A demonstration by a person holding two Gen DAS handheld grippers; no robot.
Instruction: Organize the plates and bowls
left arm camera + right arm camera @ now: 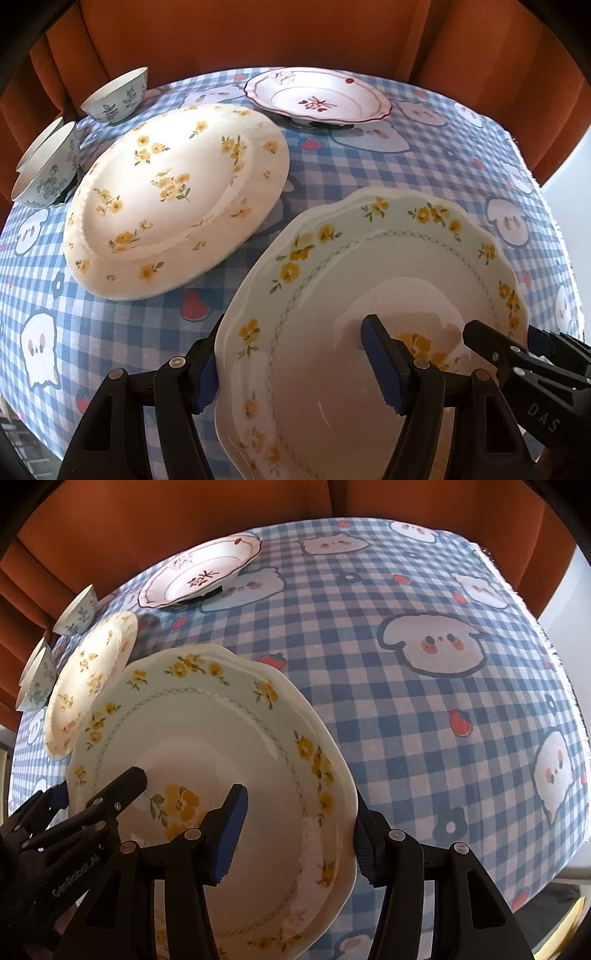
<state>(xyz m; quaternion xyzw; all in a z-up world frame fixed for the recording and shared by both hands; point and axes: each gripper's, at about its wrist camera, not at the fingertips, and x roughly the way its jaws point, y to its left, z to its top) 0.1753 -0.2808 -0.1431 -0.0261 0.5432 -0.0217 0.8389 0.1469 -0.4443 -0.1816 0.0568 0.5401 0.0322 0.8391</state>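
Blue gingham cloth (424,709) covers the counter; orange upholstered seating (258,33) stands behind. Left gripper (299,373) and right gripper (295,834) fingers each straddle the scalloped yellow-flowered plate (369,295) rim, neither visibly clamped

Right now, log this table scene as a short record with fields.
held item: pale green scalloped plate with yellow flowers, tilted
left gripper: straddles the plate's left rim
right gripper: straddles the plate's right rim
on cloth: cream plate with yellow flowers; white plate with dark red rim
bowls: three pale floral bowls, far left, two nested
surface: blue checked tablecloth
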